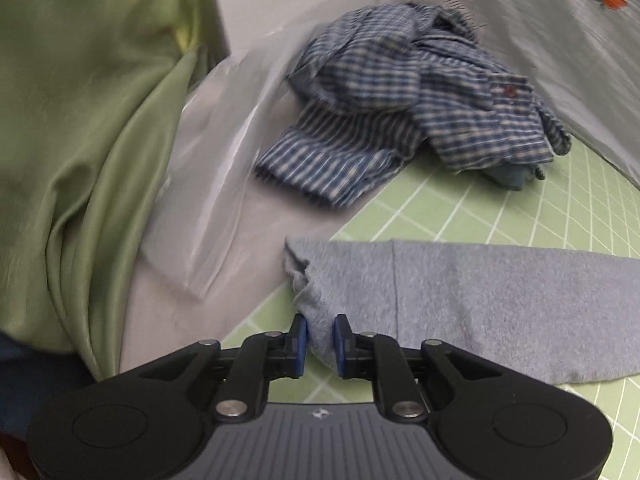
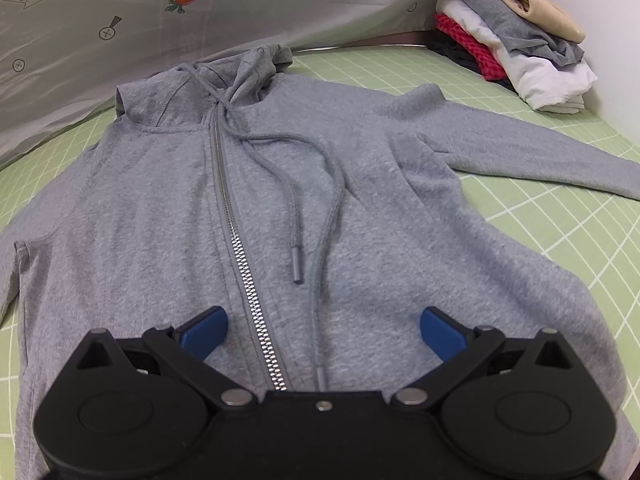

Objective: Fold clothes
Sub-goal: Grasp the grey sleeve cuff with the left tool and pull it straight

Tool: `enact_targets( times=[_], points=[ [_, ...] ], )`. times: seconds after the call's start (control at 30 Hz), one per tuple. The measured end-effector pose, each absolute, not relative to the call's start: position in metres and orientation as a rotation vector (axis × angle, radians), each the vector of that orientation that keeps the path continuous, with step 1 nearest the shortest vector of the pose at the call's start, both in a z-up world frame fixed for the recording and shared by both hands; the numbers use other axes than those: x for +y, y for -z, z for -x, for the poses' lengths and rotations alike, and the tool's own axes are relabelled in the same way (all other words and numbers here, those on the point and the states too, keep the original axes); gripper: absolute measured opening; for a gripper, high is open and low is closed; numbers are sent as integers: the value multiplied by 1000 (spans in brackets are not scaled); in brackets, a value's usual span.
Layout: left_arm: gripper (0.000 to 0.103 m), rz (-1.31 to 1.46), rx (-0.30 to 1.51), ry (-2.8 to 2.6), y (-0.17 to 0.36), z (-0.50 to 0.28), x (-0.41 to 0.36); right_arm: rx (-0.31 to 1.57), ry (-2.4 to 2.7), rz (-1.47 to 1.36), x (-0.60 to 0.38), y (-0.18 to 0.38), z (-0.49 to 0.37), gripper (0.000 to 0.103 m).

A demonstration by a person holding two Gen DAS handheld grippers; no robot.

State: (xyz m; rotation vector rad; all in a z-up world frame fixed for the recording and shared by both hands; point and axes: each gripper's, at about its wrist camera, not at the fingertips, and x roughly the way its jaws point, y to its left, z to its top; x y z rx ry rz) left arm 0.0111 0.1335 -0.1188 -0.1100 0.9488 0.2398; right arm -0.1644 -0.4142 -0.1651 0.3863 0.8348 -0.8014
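The grey hoodie (image 2: 320,184) lies flat, zip up, on the green grid mat (image 2: 560,216). The right hand-held gripper (image 2: 322,334) hovers spread wide just above its lower front, straddling the zipper (image 2: 240,256). The left hand-held gripper (image 1: 320,338) pinches the sleeve cuff (image 1: 316,300) between its blue pads. Beyond it sits a crumpled plaid shirt (image 1: 400,104); a folded stack (image 2: 516,40) waits in the far corner.

Left gripper (image 1: 320,338): black linkage arms, blue pads, silver pivot screws, ribbed grey plate with small logo.
Right gripper (image 2: 323,334): same black body, blue pads.
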Motion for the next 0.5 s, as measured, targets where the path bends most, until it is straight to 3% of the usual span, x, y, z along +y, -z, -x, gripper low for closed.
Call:
enact_targets(
  times=[0.13, 0.37, 0.47, 0.5],
  points=[
    [32, 142, 950, -252, 122, -8, 138, 834, 796, -383, -414, 165, 165, 103],
    [33, 205, 947, -264, 126, -11, 140, 835, 795, -384, -414, 166, 165, 103],
    [27, 193, 943, -239, 127, -14, 140, 831, 795, -381, -413, 166, 165, 103],
    [14, 186, 941, -228, 126, -14, 140, 828, 795, -380, -413, 166, 166, 103]
  ],
)
